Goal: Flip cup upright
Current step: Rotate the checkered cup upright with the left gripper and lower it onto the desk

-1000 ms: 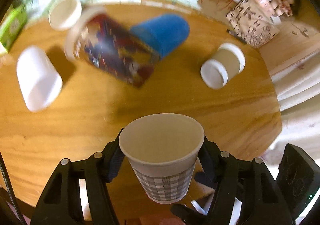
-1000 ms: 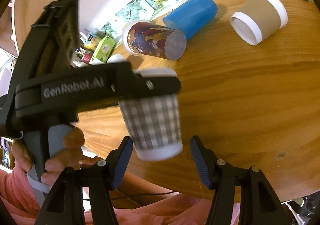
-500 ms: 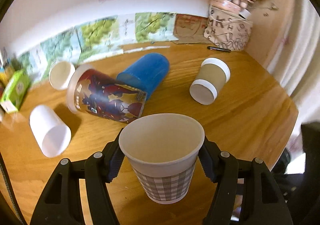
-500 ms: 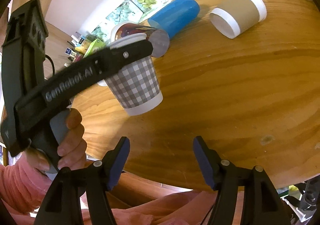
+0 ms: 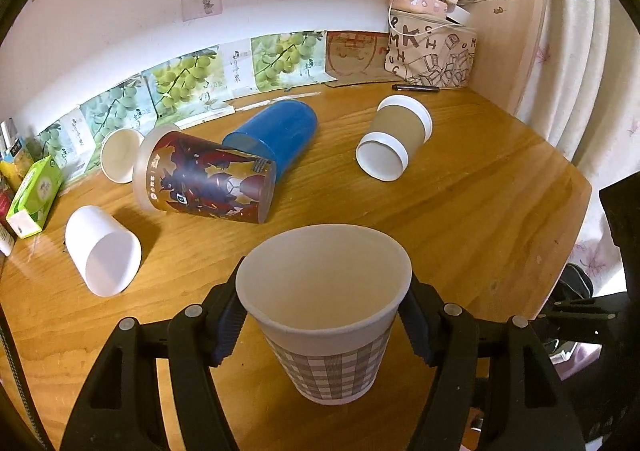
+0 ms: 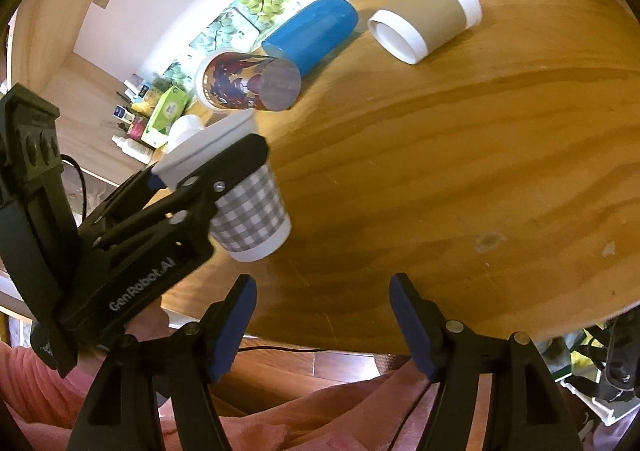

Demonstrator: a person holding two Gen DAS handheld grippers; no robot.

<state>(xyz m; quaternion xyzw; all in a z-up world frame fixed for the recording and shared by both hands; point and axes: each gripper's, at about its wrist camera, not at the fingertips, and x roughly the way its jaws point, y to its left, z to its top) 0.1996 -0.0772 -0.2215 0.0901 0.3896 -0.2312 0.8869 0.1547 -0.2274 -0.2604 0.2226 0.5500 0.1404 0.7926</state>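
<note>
My left gripper (image 5: pixel 322 327) is shut on a grey-checked paper cup (image 5: pixel 326 331), gripping it just under the rim. The cup is mouth up, tilted slightly, its base near the wooden table (image 5: pixel 480 219) by the front edge. It also shows in the right wrist view (image 6: pixel 250 211), where the left gripper (image 6: pixel 208 179) clamps it at the table's near left. My right gripper (image 6: pixel 322 325) is open and empty, in front of the table edge, to the right of and below the cup.
Several cups lie on their sides farther back: a red printed cup (image 5: pixel 208 181), a blue cup (image 5: pixel 276 135), a brown-sleeved cup (image 5: pixel 394 143), a white cup (image 5: pixel 102 255) and another white one (image 5: pixel 120 155). A green box (image 5: pixel 34 197) sits left; a patterned bag (image 5: pixel 432 55) back right.
The left gripper has carried the checked cup away from the right gripper and down toward the table, turning it closer to upright. The right gripper stays open.
</note>
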